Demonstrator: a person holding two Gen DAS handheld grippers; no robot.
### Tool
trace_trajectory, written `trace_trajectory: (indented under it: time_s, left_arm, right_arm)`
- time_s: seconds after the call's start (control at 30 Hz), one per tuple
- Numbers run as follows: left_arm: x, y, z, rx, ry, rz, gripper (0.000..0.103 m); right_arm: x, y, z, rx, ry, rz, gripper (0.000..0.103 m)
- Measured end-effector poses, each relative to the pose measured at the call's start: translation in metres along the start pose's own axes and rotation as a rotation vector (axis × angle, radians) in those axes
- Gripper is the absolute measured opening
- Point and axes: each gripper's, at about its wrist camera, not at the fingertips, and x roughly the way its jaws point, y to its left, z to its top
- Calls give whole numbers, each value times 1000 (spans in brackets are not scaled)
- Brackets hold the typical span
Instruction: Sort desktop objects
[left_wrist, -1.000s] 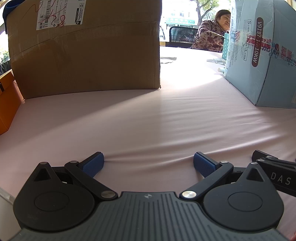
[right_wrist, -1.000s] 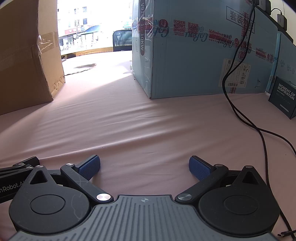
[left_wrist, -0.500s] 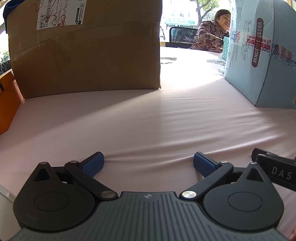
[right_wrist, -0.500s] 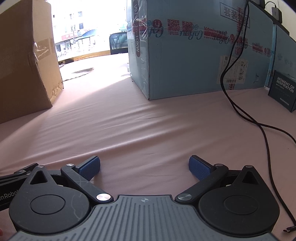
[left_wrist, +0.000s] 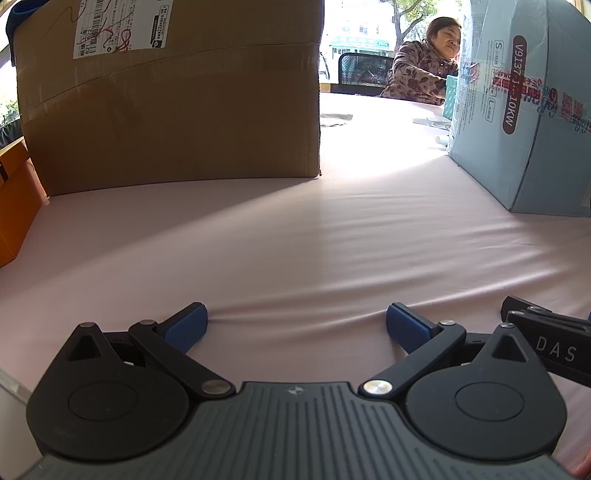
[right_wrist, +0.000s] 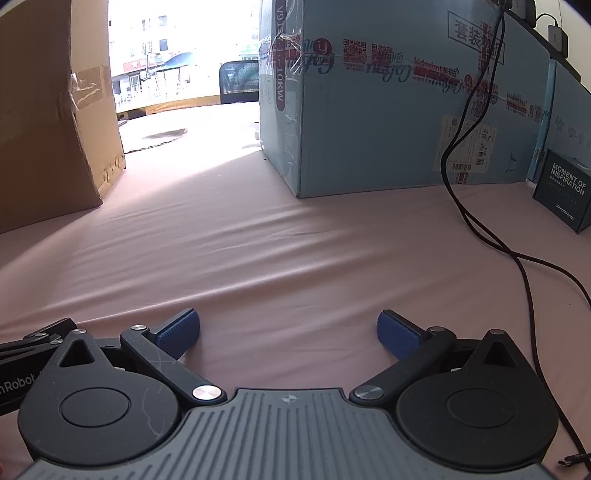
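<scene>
Both the left gripper (left_wrist: 295, 326) and the right gripper (right_wrist: 288, 332) rest with blue-padded fingers spread wide and empty on the pink tablecloth (left_wrist: 295, 240), between the brown cardboard box (left_wrist: 173, 110) and the light-blue printed carton (right_wrist: 388, 110), whose right end meets a small dark-teal box (right_wrist: 565, 190).

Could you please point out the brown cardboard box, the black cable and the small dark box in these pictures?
Cardboard box (left_wrist: 177, 110): left wrist view, middle of its front face.
Black cable (right_wrist: 524, 273): right wrist view, the stretch lying on the pink cloth.
Dark box (right_wrist: 565, 192): right wrist view, its printed front face.
</scene>
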Motion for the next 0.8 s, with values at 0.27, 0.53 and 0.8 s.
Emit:
trace_trajectory:
  time_s: [0.27,0.53,0.8]
  left_arm:
    - [1,1,1,2,0,-2,103]
    - [1,1,1,0,1,-5,103]
    - [1,2,1,1,0,-5,103]
  right_arm:
    - [1,0,0,2,1,2,103]
    - [0,-1,0,2,2,1,103]
    - [1,-2,0,7,2,5,103]
